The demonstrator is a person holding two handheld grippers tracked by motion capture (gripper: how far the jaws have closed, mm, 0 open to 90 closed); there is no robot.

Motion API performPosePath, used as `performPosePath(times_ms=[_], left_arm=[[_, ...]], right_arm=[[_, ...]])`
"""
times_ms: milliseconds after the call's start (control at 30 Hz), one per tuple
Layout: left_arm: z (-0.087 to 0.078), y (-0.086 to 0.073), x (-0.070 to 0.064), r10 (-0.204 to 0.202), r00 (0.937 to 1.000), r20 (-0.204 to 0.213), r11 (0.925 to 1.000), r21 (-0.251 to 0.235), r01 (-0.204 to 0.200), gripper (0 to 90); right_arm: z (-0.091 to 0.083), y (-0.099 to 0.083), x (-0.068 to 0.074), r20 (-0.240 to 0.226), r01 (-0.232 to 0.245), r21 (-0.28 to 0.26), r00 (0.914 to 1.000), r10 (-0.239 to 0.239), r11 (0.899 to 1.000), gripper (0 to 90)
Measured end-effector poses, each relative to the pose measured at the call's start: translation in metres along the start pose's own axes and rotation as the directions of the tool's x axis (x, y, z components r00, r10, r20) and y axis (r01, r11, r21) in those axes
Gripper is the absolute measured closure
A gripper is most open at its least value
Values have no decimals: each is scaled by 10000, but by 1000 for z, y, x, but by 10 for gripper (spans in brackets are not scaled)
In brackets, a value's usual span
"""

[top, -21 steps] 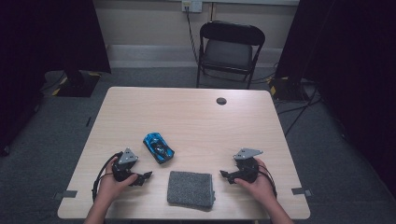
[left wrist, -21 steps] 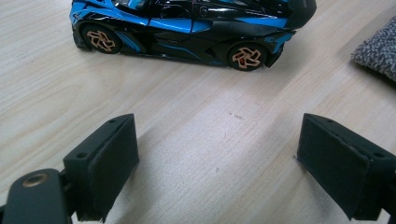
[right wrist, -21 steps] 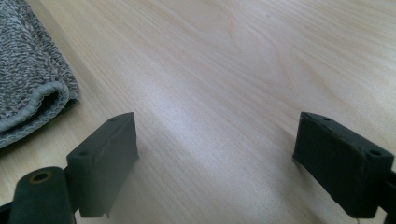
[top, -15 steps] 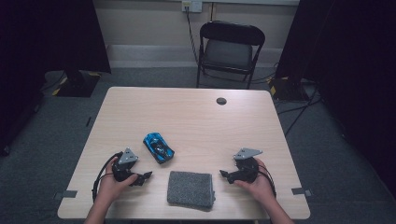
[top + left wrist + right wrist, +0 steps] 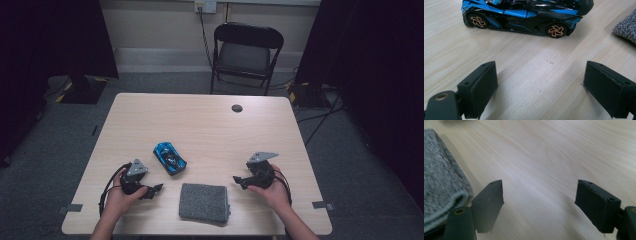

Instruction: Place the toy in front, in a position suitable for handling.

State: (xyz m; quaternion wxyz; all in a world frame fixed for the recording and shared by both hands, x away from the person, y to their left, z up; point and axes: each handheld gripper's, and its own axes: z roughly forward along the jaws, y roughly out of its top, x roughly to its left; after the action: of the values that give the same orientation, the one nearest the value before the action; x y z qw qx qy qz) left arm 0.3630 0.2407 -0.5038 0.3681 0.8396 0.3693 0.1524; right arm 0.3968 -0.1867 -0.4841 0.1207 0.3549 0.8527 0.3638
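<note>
Both tools rest low on the bench (image 5: 210,125), one at each near corner, and neither has hold of anything. The left tool (image 5: 156,189) has its jaws spread wide, with bare wood between them; the right tool (image 5: 239,181) is equally wide and holds nothing.

The blue toy car (image 5: 169,158) stands on its wheels just ahead of the left tool, broadside to it in the left gripper view, so it seems the likely first pick. The folded grey cloth (image 5: 205,201) lies flat at the near edge between the two hands, beside the car but apart from it.

To take the car well, bring the left tool forward and turn it so the jaws straddle the body across its width, between the wheels, rather than along its length, which may be too long for the opening; that is hard to judge from here. Close on the flat sides, low down, so it cannot roll or pivot out. Keep the right tool clear of the cloth's edge.
</note>
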Motion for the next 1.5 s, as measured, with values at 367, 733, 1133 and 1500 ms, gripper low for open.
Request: performPosePath(times_ms=[367, 733, 1133, 1500], left_arm=[[1, 1, 0, -40, 10000, -14, 10000, 23, 40, 99], [1, 1, 0, -34, 10000, -15, 10000, 29, 34, 99], [1, 1, 0, -27, 10000, -6, 10000, 34, 27, 96], [1, 1, 0, -27, 10000, -11, 10000, 59, 27, 88]], right_arm=[[17, 39, 18, -551, 172, 77, 9983, -167, 9998, 227], [33, 68, 33, -938, 595, 106, 9939, -583, 9982, 208], [53, 97, 45, -1129, 324, -11, 9931, -323, 9995, 193], [73, 114, 60, -1199, 252, 52, 9925, -244, 9997, 176]])
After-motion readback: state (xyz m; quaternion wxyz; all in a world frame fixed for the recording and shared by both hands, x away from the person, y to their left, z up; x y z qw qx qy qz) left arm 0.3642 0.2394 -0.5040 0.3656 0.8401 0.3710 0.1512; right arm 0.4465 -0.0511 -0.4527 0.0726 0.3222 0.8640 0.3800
